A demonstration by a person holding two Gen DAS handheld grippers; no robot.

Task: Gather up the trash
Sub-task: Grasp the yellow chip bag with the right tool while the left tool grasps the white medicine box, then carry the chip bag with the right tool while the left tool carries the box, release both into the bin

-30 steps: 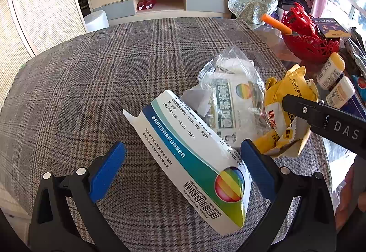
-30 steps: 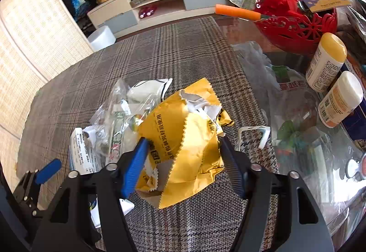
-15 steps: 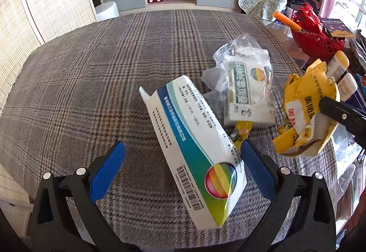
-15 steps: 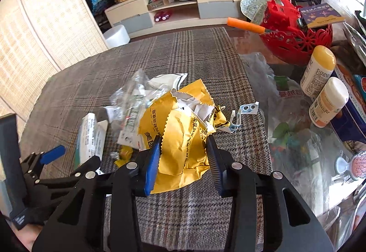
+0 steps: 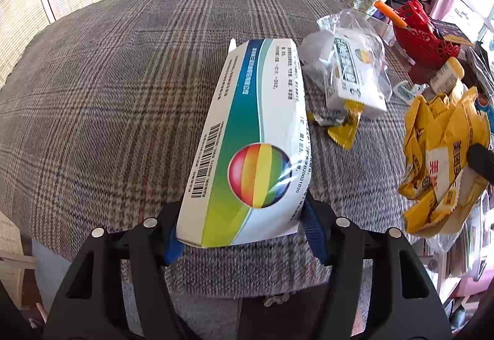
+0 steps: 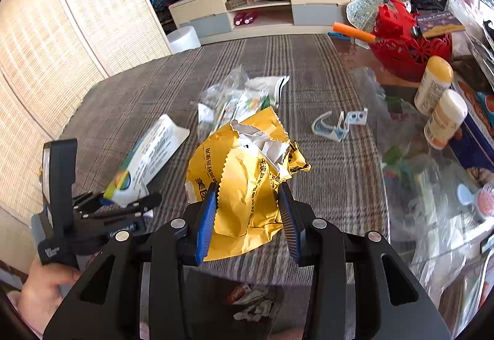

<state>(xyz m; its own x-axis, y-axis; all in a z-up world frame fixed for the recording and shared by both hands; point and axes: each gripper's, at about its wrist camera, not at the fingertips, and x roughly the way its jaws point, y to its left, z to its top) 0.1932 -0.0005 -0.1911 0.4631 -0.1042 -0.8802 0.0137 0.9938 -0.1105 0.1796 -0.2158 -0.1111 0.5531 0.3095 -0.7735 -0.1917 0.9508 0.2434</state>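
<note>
While both grippers are loaded, the count runs as follows.
Box: one white carton point(image 5: 256, 136) with a rainbow ball print, pinched at its near end by the left gripper point(image 5: 244, 232), its far end tilted up and away over the plaid desk point(image 5: 108, 93).
Yellow bag: one crumpled wrapper point(image 6: 244, 185) with torn paper at its mouth, squeezed between the blue pads point(image 6: 207, 216) of the right gripper point(image 6: 250, 216), held above the desk's near edge.
Left on the desk: one clear plastic bag point(image 5: 349, 62) with a small carton inside, one small yellow scrap point(image 5: 342, 130) touching its near end, one white and blue plastic clip point(image 6: 338, 123) to the right.
Bottles: two, yellow-capped point(image 6: 433, 83) and white-capped point(image 6: 446, 117), just beside each other.
Basket: one, red point(image 6: 410, 49).
Left hand point(image 6: 43, 287): wrapped round the gripper's handle, low at the left.
</note>
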